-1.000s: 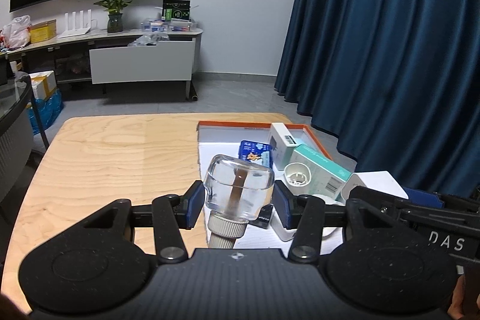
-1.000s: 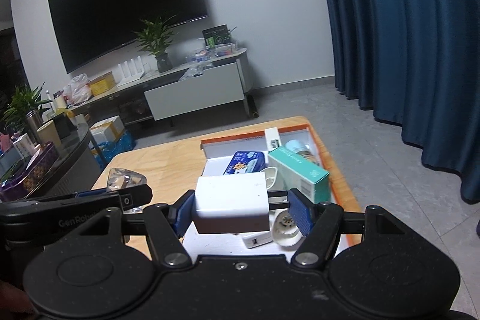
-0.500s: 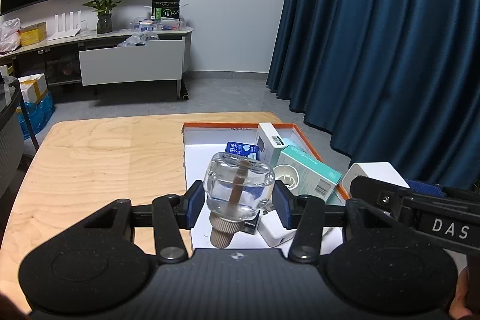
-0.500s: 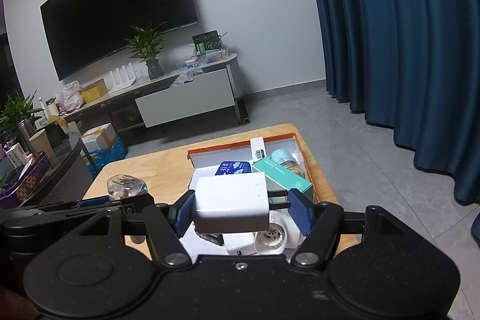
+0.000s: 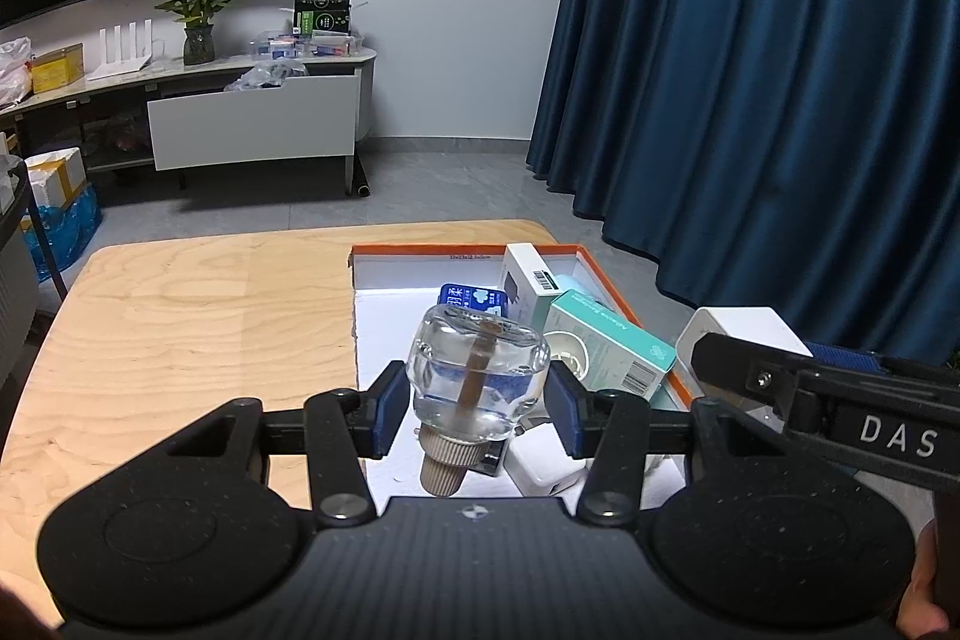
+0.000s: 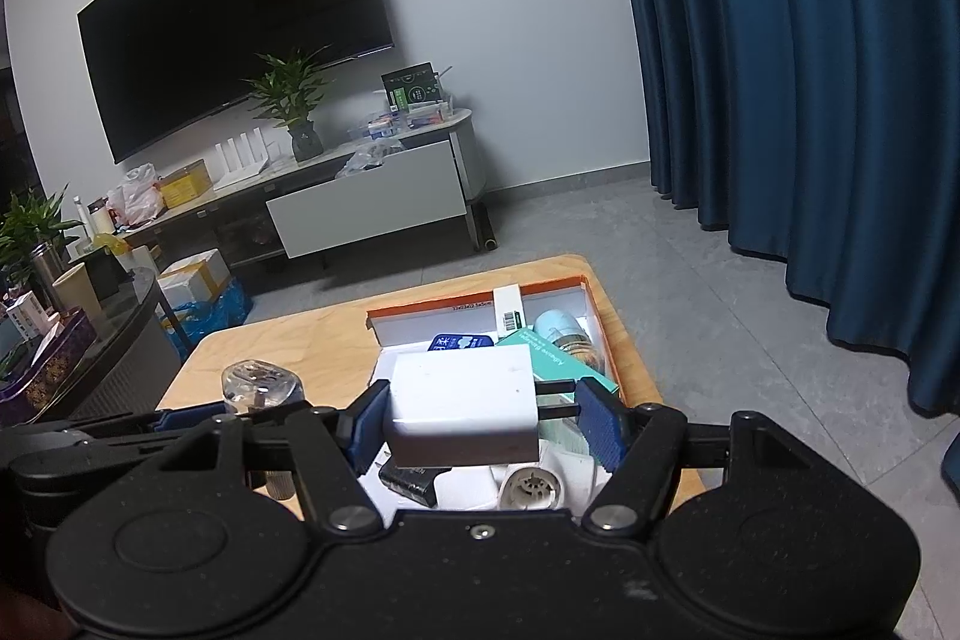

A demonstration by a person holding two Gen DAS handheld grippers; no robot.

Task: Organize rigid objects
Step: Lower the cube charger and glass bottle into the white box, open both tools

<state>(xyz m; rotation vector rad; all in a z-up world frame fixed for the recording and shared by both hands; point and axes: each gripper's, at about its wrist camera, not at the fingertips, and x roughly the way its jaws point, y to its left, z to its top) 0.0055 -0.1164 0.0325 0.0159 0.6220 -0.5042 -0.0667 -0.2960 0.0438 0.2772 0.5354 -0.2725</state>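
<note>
Clear glass bottle with a beige screw cap (image 5: 477, 388) hangs cap-down, clamped across its shoulders by the left gripper (image 5: 477, 415), likely because the wide body gives the pads purchase. Beside it the right gripper (image 6: 483, 421) pinches a white plug adapter (image 6: 462, 403), prongs against one pad. Both hover over the orange-rimmed white tray (image 5: 420, 253) of boxes on the wooden table (image 5: 180, 316), presumably their destination.

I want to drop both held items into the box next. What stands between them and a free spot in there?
The near end of the orange-rimmed box is crowded: white adapter, teal carton, blue packet. Under the glass bottle and white charger, only the far left corner looks bare.
</note>
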